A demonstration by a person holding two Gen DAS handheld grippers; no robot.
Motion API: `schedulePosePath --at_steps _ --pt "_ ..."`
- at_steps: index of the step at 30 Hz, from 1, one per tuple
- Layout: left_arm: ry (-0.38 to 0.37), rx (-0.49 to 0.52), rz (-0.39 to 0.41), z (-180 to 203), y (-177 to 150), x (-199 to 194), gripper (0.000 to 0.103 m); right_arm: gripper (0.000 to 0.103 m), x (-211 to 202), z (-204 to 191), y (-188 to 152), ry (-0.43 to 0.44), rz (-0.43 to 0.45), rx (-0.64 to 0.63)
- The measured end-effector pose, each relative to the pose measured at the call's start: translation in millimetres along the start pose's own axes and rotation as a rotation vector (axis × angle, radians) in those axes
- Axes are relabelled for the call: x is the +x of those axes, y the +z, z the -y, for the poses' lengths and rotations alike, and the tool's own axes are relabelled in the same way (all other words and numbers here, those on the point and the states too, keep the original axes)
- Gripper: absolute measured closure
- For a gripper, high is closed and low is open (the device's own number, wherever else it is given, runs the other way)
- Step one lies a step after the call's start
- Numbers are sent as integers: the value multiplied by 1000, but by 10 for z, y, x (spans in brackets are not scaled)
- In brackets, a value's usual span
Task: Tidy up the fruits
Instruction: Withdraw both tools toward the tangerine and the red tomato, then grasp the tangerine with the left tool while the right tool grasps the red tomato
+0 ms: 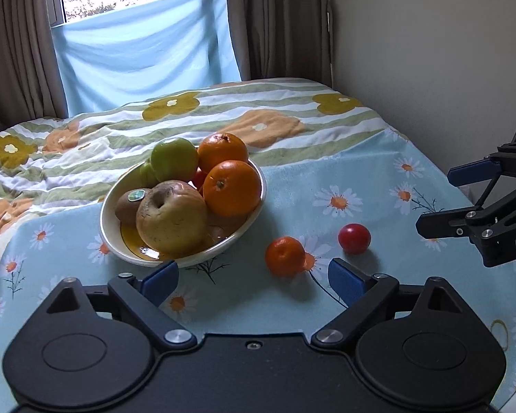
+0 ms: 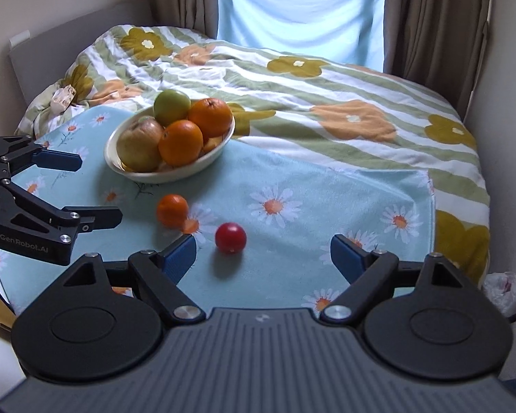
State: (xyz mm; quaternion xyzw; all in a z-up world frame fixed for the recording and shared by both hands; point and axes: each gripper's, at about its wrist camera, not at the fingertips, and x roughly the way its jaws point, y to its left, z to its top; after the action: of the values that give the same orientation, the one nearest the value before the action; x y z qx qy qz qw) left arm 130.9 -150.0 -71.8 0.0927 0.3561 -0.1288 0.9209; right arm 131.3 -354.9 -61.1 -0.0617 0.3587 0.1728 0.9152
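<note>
Left claw: blue pads spread wide, nothing between them, poised above the daisy-print cloth. Just beyond its right-hand pad, a small mandarin lying loose on the cloth, apart from the pad. Just right of the mandarin, a red tomato-like fruit, also loose, the two near each other but not touching. Left of the mandarin and farther back, a white oval bowl, heaped: a large yellowish apple at the front, a kiwi with a sticker tucked against the apple's left, two oranges on the right side, a green apple at the back.

Right claw: likewise gaping, empty, pads well apart over the same cloth. Red fruit lying just ahead of the gap, nearer the left-hand pad, untouched. Mandarin a little farther out and to the left of the red fruit. Bowl beyond the mandarin, near the cloth's far edge.

Each claw visible at the edge of the other's view, both open.

Behind the bowl, a bed with a striped flower-print quilt; beyond that, a pale blue sheet hung across the window between brown curtains.
</note>
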Motion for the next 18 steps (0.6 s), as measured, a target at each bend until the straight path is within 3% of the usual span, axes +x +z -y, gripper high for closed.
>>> schedulePosePath --at_steps 13,18 --pt "7 -15 -60 127 29 602 25 22 535 131 -106 72 -59 -7" --pt "-23 -27 -77 111 31 702 43 26 627 128 -103 89 -73 -24"
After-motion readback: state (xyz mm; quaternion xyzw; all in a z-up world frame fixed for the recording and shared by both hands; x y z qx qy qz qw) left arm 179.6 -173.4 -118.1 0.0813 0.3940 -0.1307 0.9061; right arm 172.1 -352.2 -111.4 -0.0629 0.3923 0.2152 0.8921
